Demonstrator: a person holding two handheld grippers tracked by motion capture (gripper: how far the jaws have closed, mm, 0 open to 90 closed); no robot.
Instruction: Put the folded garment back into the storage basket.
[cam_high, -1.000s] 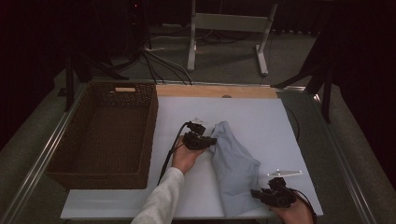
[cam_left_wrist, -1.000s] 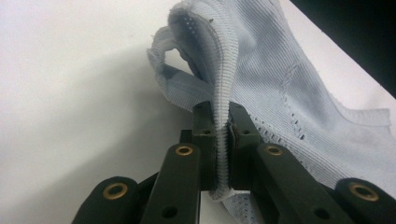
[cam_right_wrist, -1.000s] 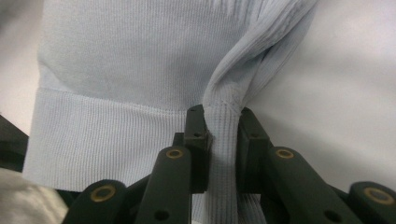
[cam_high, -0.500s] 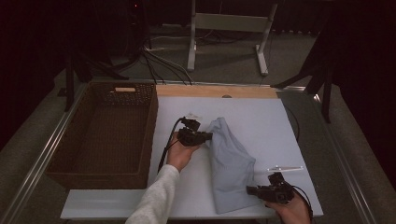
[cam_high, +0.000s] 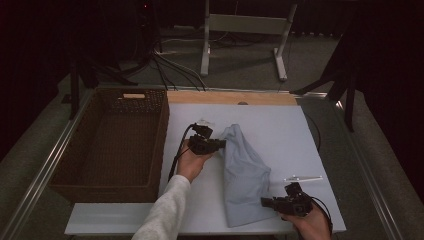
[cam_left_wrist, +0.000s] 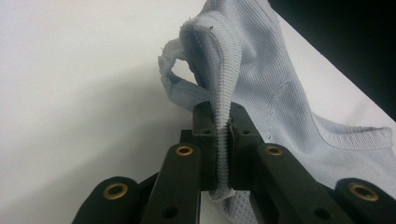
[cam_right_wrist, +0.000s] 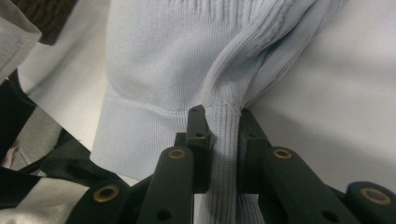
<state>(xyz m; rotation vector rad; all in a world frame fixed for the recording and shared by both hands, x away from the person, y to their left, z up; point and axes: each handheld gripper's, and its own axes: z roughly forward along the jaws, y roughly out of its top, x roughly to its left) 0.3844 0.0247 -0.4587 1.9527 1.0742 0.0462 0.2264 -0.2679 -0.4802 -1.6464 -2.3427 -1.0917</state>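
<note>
A light blue knit garment (cam_high: 245, 172) lies stretched across the white table (cam_high: 280, 130), running from the middle toward the front edge. My left gripper (cam_high: 221, 144) is shut on its far end. In the left gripper view the jaws pinch a ribbed edge of the garment (cam_left_wrist: 261, 88), which folds upward above my left gripper (cam_left_wrist: 223, 135). My right gripper (cam_high: 264, 201) is shut on the near end, by the front right of the table. In the right gripper view a bunched ribbed hem of the garment (cam_right_wrist: 154, 60) is squeezed by my right gripper (cam_right_wrist: 223, 133).
A deep brown wicker basket (cam_high: 112, 140) stands along the table's left side. A thin pale stick (cam_high: 303, 178) lies on the table just beyond the right hand. A wooden strip (cam_high: 230, 97) runs along the back edge. A metal stand (cam_high: 245, 25) is on the floor behind.
The garment lies a little straighter between the two grippers, its far end slightly farther up the table. Both hands have barely shifted and both grips hold.
</note>
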